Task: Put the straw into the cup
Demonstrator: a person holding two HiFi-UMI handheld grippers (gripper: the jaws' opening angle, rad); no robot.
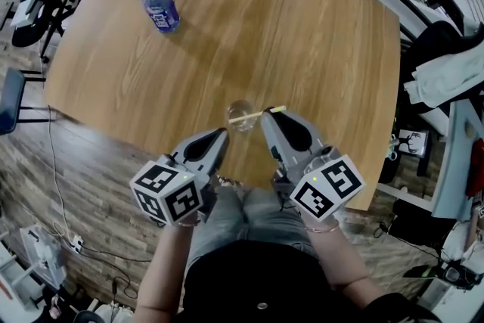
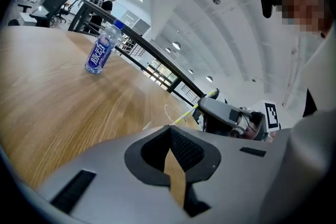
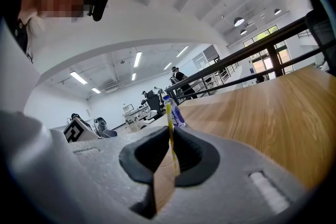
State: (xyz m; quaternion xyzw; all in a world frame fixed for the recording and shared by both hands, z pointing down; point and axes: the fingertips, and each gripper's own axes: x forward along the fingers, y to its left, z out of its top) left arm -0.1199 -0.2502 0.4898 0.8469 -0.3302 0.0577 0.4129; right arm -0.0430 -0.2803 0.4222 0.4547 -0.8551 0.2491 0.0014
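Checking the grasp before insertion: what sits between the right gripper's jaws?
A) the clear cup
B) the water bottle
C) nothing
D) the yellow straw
D: the right gripper view shows the yellow straw pinched in the right gripper, its far end over the clear cup in the head view.

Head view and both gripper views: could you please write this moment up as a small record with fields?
table: wooden, bearing a cup and a bottle
cup: clear, upright, near the table's near edge, just ahead of both grippers
straw: yellow, tilted, free end over the cup's mouth; whether it is inside cannot be told
right gripper: shut on the straw
left gripper: shut, empty, beside the cup
bottle: blue cap, standing at the far left, well apart from the cup
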